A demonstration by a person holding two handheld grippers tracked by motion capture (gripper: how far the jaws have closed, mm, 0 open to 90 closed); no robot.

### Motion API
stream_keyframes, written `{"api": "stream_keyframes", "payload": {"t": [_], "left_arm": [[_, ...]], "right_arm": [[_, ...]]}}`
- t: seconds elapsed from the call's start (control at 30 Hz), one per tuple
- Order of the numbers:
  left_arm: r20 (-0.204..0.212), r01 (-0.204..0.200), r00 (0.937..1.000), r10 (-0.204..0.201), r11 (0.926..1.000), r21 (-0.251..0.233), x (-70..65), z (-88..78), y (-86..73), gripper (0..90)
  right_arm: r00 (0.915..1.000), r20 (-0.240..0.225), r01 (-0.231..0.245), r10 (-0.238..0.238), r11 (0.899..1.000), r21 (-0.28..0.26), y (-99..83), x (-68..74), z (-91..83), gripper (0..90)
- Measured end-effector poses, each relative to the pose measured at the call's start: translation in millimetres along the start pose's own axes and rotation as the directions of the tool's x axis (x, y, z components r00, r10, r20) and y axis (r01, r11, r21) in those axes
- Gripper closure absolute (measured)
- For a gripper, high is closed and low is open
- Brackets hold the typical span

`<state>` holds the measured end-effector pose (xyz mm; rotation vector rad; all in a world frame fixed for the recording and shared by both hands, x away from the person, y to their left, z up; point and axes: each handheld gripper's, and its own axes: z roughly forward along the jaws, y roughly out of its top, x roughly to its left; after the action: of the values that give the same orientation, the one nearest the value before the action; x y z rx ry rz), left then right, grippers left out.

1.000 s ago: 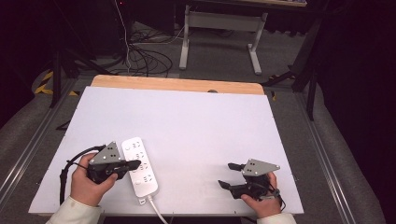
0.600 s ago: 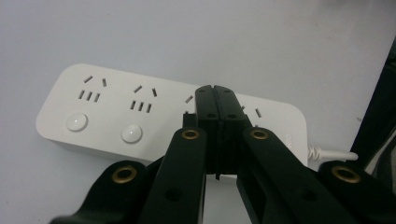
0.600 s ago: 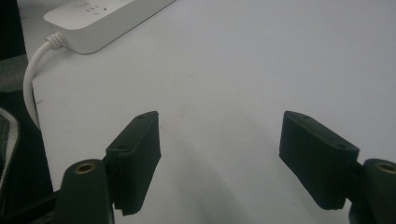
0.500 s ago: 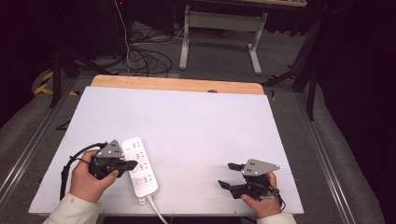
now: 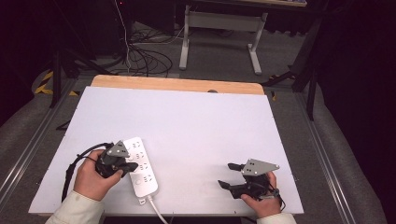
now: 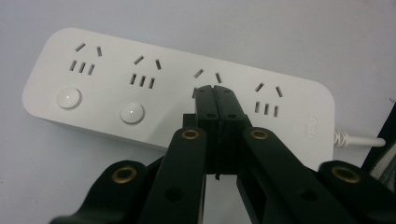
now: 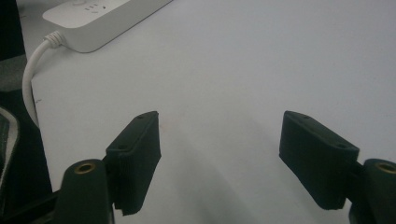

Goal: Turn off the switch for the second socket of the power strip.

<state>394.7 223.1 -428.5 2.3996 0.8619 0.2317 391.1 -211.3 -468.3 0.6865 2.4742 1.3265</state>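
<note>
A white power strip (image 5: 141, 170) with several sockets and round buttons lies on the white table near the front left, its cord running off the front edge. My left gripper (image 5: 134, 166) is over the strip with its jaws pressed together and nothing between them. In the left gripper view the shut tips (image 6: 215, 89) sit over the third socket of the power strip (image 6: 116, 88); whether they touch it I cannot tell. My right gripper (image 5: 226, 174) rests at the front right, open, with bare table between its jaws (image 7: 219, 135).
The white tabletop (image 5: 196, 126) has a wooden strip along its far edge. The strip's white cord (image 7: 30, 79) and one end of the power strip (image 7: 100, 18) lie to the left in the right gripper view. Cables and a desk frame stand on the floor behind.
My left hand has shifted slightly over the power strip, jaws staying together. The right hand and gripper have not moved.
</note>
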Motion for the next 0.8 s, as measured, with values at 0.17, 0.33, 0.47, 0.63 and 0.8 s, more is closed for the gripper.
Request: {"api": "stream_keyframes", "payload": {"t": [0.17, 0.33, 0.47, 0.63, 0.8], "left_arm": [[-0.002, 0.002, 1.0000, -0.002, 0.9997, 0.024, 1.2, 3.0, 0.6, 89.9], [-0.011, 0.003, 0.9999, -0.002, 0.9992, 0.040, 1.8, 5.7, 1.2, 90.0], [-0.013, 0.006, 0.9999, -0.005, 0.9986, 0.053, 3.5, 8.1, 1.6, 89.9], [-0.015, 0.004, 0.9999, -0.003, 0.9981, 0.062, 4.0, 12.1, 2.2, 89.9], [-0.023, 0.001, 0.9997, 0.000, 0.9975, 0.070, 3.6, 14.1, 2.5, 89.9]], "right_arm": [[1.0000, -0.001, 0.001, -0.001, 1.000, 0.000, 0.0, 0.0, 0.0, 29.6], [1.0000, -0.001, 0.001, -0.001, 1.000, 0.000, 0.0, 0.0, 0.0, 29.6], [1.0000, -0.002, 0.001, -0.001, 1.000, 0.003, 0.0, 0.2, 0.4, 29.6], [1.0000, -0.003, 0.000, 0.000, 1.000, 0.002, -0.1, 0.1, 0.5, 29.6], [1.0000, -0.004, 0.001, -0.001, 1.000, 0.002, -0.1, 0.2, 0.5, 29.6]]}}
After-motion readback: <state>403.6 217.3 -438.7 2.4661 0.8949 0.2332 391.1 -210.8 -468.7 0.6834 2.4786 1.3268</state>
